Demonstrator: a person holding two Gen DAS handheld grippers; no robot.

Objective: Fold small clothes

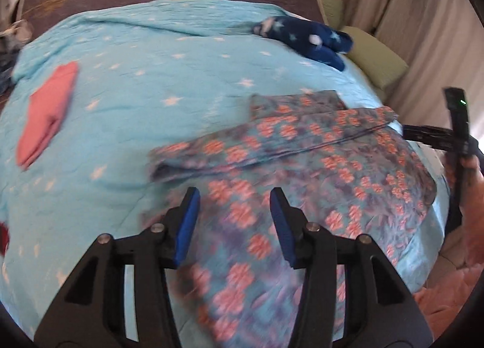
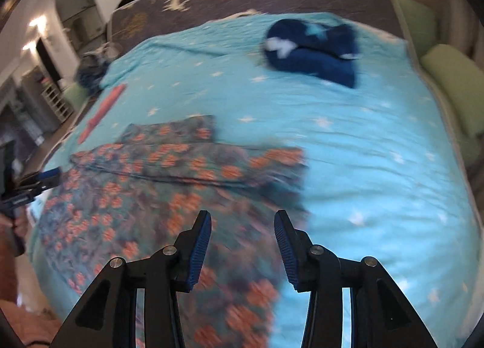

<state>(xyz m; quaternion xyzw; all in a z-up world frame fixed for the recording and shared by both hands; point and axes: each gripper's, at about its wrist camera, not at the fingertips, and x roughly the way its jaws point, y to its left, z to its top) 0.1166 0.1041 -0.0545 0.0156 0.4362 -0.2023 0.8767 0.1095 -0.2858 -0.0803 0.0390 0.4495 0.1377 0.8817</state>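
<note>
Left claw hovering spread and empty over the floral garment, right claw likewise gaping with nothing between its pads, garment lying partly folded on the turquoise star bedspread, pink folded cloth resting well apart, navy garment lying near the pillows

Motion blur smears the floral garment near both cameras, and the frame edge cuts its near end off.
</note>
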